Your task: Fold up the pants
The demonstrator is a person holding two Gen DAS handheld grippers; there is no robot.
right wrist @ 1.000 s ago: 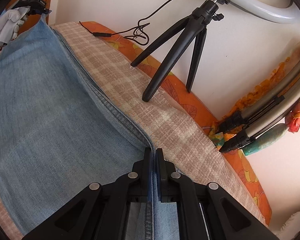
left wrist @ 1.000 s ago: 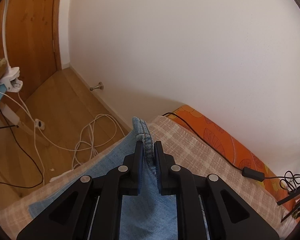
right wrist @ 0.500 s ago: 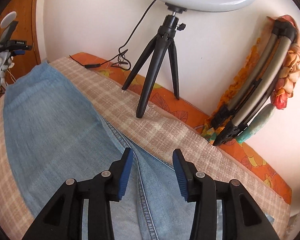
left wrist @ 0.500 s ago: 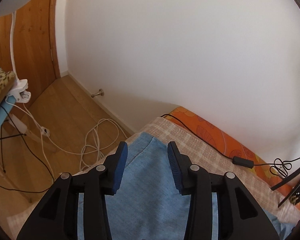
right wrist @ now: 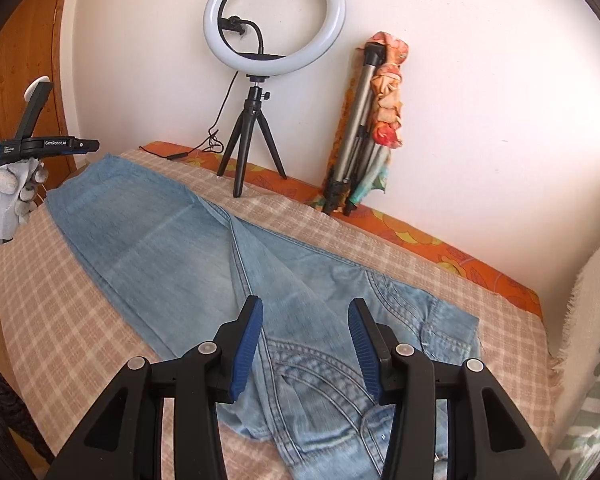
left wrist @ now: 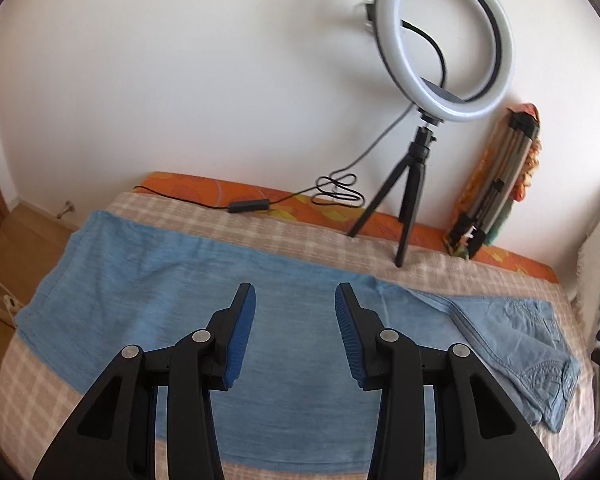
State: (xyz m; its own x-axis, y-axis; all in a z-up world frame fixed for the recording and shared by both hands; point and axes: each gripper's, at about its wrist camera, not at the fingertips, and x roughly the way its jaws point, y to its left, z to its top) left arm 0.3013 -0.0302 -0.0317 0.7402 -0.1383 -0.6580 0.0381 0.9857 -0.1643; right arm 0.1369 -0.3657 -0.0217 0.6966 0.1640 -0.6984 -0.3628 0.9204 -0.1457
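Light blue jeans (left wrist: pixel 188 292) lie flat on a beige checked cover (left wrist: pixel 40 384), legs stacked lengthwise, waist at the right end (right wrist: pixel 420 328). My left gripper (left wrist: pixel 296 300) is open and empty, held above the middle of the legs. My right gripper (right wrist: pixel 304 312) is open and empty, above the seat and hip area. The left gripper also shows at the left edge of the right wrist view (right wrist: pixel 48 146), held by a white-gloved hand.
A ring light on a black tripod (right wrist: pixel 252 140) stands on the cover's far side near the wall. A folded tripod wrapped in flowered cloth (right wrist: pixel 364 128) leans on the wall. A black cable with switch (left wrist: pixel 248 205) lies on the orange sheet. A striped pillow (right wrist: pixel 596 360) lies at right.
Both grippers let go of the jeans, opened, and drew back and up. The jeans now lie flat on the cover. The left wrist view swung from the floor toward the wall.
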